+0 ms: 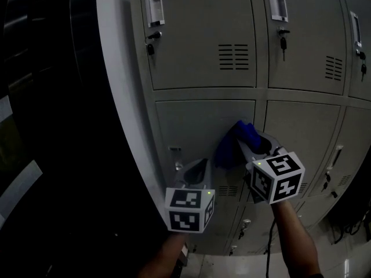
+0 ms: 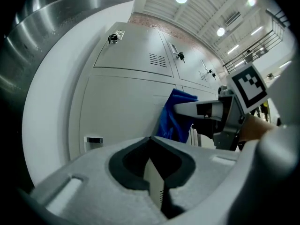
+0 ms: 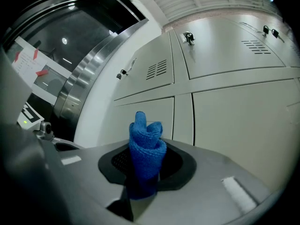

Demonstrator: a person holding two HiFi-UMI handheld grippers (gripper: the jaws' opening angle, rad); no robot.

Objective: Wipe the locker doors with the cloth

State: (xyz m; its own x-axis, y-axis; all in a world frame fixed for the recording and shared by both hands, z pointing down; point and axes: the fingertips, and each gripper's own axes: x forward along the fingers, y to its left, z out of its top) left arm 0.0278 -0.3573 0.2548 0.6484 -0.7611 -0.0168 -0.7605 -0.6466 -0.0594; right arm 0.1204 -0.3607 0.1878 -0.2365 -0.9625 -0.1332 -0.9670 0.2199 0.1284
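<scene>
Gripping blue cloth [image 3: 146,144] in my right gripper [image 3: 146,177], jaws clamped on bunched fold, forearm raised toward lockers. My left gripper [image 2: 152,172] lower, beside it, jaws pressed together, nothing between. Cloth at grey locker door [image 1: 197,126], near its right edge; contact unclear. Farther up: vents [image 1: 233,57], key in lock [image 1: 283,42]. White curved pillar [image 1: 116,68] at left.

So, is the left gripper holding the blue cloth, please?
No, the left gripper is shut and empty, while the blue cloth is clamped in the right gripper.
</scene>
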